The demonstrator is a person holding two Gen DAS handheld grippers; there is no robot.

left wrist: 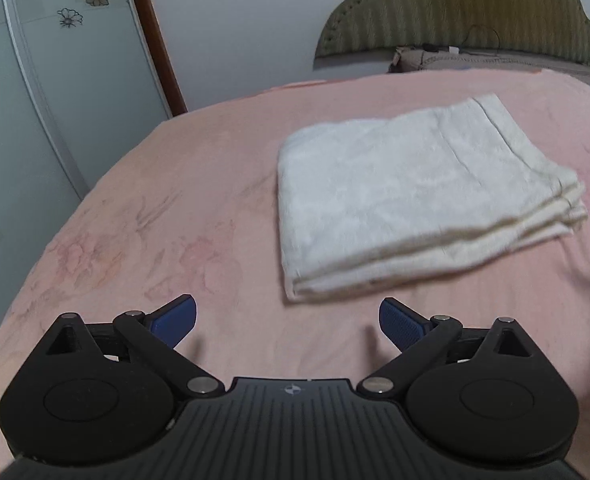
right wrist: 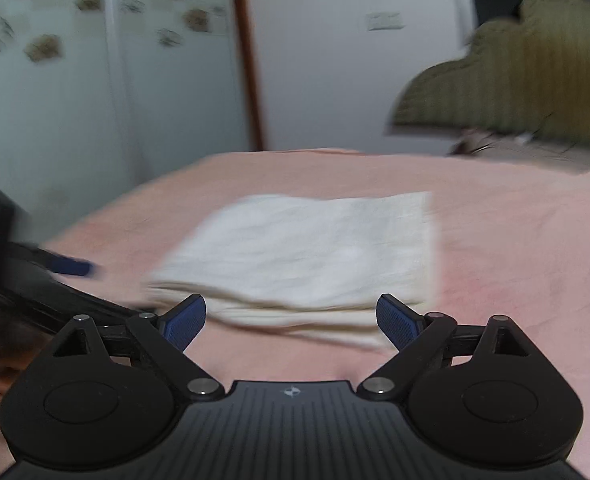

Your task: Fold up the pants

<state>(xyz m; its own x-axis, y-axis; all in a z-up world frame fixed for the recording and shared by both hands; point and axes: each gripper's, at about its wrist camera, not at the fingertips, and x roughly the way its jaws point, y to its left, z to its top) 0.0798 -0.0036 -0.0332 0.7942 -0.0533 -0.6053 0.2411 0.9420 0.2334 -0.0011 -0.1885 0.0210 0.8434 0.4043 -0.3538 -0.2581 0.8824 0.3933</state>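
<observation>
The white pants [left wrist: 423,196] lay on the pink bedspread [left wrist: 175,208] as a compact, stacked rectangle. The left tool [left wrist: 288,322] and right tool [right wrist: 291,320] hovered short of them, jaws spread and empty. Folding appeared complete; at most, edge straightening remained.

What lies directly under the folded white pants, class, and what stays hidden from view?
The folded white pants rest on the pink bedspread, which shows all around them. Stacked layers show along the near edge. Whatever lies between the layers, and the bedspread beneath, is covered.
</observation>
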